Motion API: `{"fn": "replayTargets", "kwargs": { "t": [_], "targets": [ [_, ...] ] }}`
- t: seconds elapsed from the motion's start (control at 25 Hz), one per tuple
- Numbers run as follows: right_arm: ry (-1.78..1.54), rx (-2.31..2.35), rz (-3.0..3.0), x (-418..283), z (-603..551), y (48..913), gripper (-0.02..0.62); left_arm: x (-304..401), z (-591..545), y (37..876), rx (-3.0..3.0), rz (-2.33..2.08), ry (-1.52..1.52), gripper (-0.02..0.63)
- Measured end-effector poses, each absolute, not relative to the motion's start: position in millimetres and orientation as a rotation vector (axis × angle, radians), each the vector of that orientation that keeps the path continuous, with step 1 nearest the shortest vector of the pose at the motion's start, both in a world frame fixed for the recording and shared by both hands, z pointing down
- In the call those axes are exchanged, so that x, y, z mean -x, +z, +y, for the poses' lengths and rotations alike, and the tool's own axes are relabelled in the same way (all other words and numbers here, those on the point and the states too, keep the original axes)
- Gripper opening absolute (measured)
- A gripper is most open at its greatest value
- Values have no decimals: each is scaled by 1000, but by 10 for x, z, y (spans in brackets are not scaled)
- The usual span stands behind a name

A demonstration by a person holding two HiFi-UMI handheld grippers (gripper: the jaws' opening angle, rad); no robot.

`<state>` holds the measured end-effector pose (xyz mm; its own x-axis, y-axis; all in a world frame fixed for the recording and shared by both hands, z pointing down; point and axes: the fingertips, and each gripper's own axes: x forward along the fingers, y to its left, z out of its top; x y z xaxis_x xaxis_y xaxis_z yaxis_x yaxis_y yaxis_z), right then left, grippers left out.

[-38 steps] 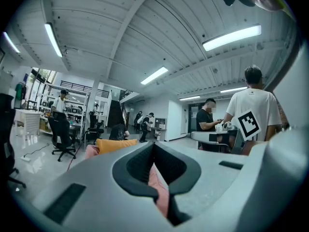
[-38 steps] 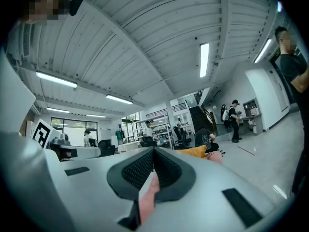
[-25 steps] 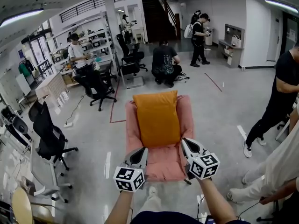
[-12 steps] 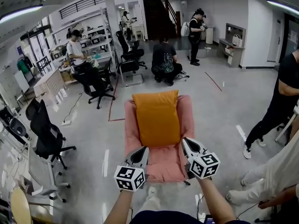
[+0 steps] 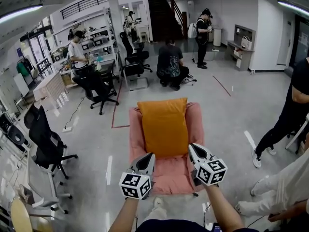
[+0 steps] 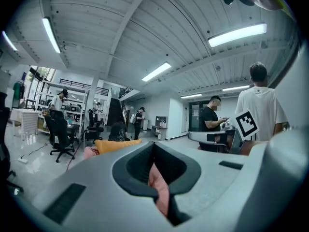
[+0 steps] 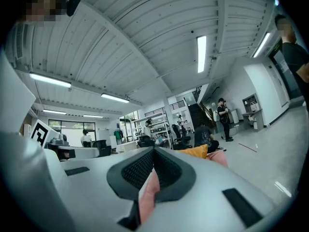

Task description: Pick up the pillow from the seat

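An orange pillow (image 5: 164, 127) leans upright against the back of a pink seat (image 5: 134, 139) on the floor in front of me. My left gripper (image 5: 147, 157) hovers shut over the seat's front left, short of the pillow. My right gripper (image 5: 193, 148) hovers shut over the front right, beside the pillow's lower corner. Nothing is between either pair of jaws. In the left gripper view the left gripper (image 6: 154, 145) has the pillow (image 6: 115, 145) ahead of its closed tips. Past the right gripper (image 7: 154, 152), the right gripper view shows the pillow (image 7: 196, 152) and the seat (image 7: 219, 158).
Black office chairs (image 5: 48, 146) stand at the left by white desks. A person crouches (image 5: 170, 66) behind the seat, and another stands (image 5: 203, 30) further back. People's legs (image 5: 277, 129) are close at the right. A red line (image 5: 115, 115) marks the floor left of the seat.
The seat and pillow sit slightly lower and closer in the head view. Both grippers have kept their place over the seat's front and stayed shut. People in the background have shifted.
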<state>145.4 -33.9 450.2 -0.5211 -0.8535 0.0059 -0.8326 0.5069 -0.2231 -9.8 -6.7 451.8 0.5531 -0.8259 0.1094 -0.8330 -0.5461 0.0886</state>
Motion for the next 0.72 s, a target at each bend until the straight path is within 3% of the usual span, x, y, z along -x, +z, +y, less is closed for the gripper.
{"fn": "replayTargets", "kwargs": {
  "t": [0.72],
  "targets": [
    [-343,1549,2631,-1192,-1504,4527,20,391,-1304,4514,-2653,-1347,95,5]
  ]
}}
